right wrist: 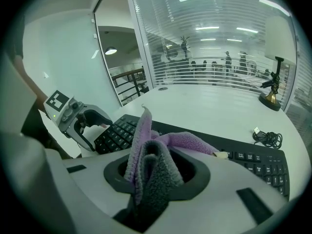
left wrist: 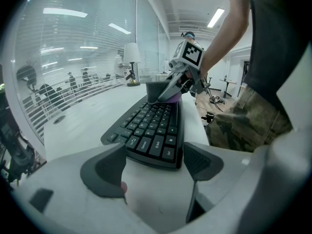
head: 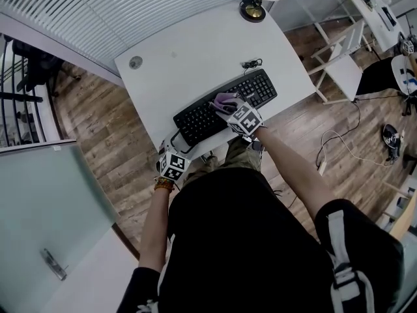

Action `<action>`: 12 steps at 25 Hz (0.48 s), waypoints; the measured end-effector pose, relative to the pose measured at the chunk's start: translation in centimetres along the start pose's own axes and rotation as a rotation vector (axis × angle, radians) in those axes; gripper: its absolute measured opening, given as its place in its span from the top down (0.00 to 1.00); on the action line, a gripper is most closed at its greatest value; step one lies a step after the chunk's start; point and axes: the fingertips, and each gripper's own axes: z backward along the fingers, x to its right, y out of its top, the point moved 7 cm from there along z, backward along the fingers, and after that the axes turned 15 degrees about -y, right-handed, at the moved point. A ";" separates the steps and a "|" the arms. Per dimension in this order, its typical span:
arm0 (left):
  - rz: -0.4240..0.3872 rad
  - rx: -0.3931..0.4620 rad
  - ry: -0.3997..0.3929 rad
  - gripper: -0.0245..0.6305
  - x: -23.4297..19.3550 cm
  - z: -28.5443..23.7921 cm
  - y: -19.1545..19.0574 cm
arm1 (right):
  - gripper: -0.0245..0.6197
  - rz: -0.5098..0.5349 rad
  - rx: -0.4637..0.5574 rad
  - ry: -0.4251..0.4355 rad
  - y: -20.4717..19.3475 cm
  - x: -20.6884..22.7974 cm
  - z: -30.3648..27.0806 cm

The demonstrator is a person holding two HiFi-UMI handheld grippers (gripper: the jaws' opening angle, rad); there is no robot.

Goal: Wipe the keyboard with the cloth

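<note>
A black keyboard (head: 225,105) lies slantwise near the front edge of the white table (head: 195,51). My right gripper (head: 229,107) is shut on a purple cloth (head: 225,99) and holds it over the keyboard's middle. In the right gripper view the cloth (right wrist: 151,150) bunches up between the jaws of the gripper (right wrist: 156,174), with keys (right wrist: 253,162) just beyond. My left gripper (head: 172,165) is at the keyboard's left end. Its jaws (left wrist: 152,162) stand open, and the end of the keyboard (left wrist: 153,135) lies just ahead between them.
A lamp base (head: 253,8) stands at the table's far edge, and a coiled cable (head: 251,63) lies behind the keyboard. A round grommet (head: 135,62) sits at the far left. A white frame (head: 339,57) stands on the wooden floor to the right.
</note>
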 end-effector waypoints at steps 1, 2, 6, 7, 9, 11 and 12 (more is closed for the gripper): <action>0.000 -0.001 0.000 0.40 -0.1 0.0 0.0 | 0.77 0.001 0.005 0.005 0.1 -0.1 0.0; -0.001 -0.002 0.000 0.40 -0.1 0.0 -0.1 | 0.78 0.007 0.010 0.015 0.2 -0.4 -0.1; 0.001 -0.004 0.000 0.40 -0.1 0.0 -0.1 | 0.78 0.036 0.007 0.032 0.5 -1.5 -0.7; 0.001 -0.004 0.001 0.40 -0.1 -0.1 -0.2 | 0.78 0.034 0.006 0.033 0.5 -1.6 -0.7; 0.001 -0.001 0.002 0.40 0.0 -0.1 -0.2 | 0.78 0.032 0.005 0.037 0.3 -1.7 -0.7; -0.001 0.000 0.003 0.40 0.1 0.0 -0.2 | 0.77 0.036 0.004 0.040 0.5 -1.7 -0.5; -0.001 0.000 0.003 0.40 0.1 0.0 -0.1 | 0.77 0.041 0.002 0.044 0.6 -1.8 -0.5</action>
